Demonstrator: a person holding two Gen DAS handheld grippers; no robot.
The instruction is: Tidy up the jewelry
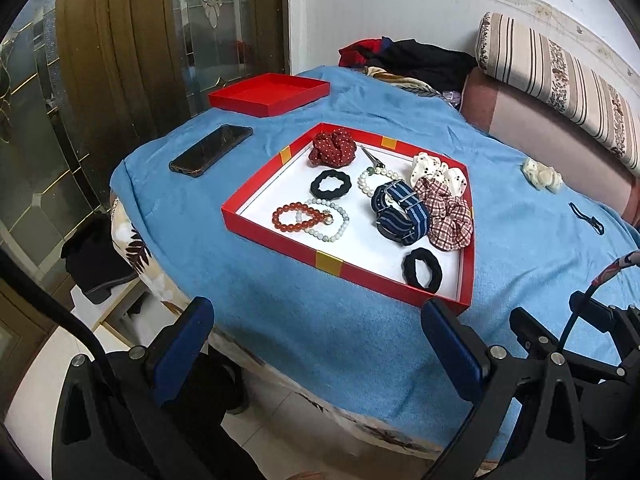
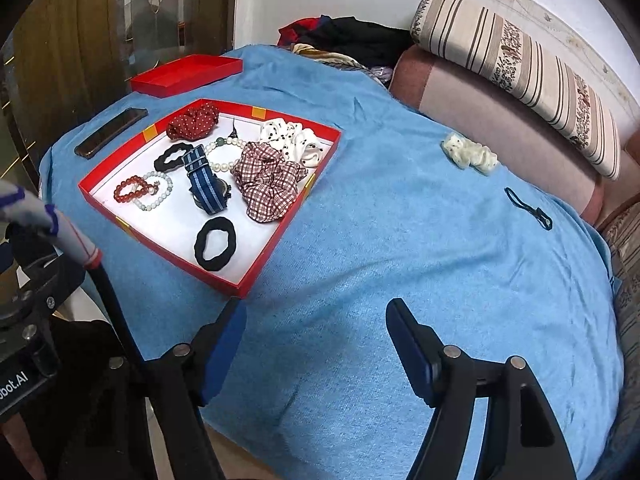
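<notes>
Mostly done. The red box [image 2: 256, 276], left of centre in the right wrist view, already holds a dark red dotted scrunchie [image 2: 192, 121], a white dotted scrunchie [image 2: 294, 142], a plaid scrunchie [image 2: 268, 186], two black hair ties [image 2: 216, 243], a striped-strap watch [image 2: 208, 188], a pearl bracelet [image 2: 224, 166], a red bead bracelet [image 2: 130, 190] overlapping a pale bead bracelet [image 2: 158, 196], and a thin metal clip [image 1: 372, 156] at the far side.

Left to do, as a judgement: two items lie outside the box on the blue towel [image 2: 400, 240]. A white dotted scrunchie [image 2: 470, 156] sits upper right, near the sofa edge, and a thin dark hair tie [image 2: 528, 208] sits right of centre, below it. The red lid [image 2: 186, 74], upper left, is off and apart from the box, so closing probably remains too. A phone [image 2: 110, 132] lies left of the box, not part of the task.

Pose: the right gripper [image 2: 316, 328], bottom centre of its own view, angles down over bare towel just right of the box's near corner, jaws wide apart, nothing between them. The left gripper [image 1: 316, 320], bottom centre of its own view, angles down at the box's near edge, jaws spread, also empty. A gloved hand [image 2: 24, 208] shows at the left edge, on the left unit.
</notes>
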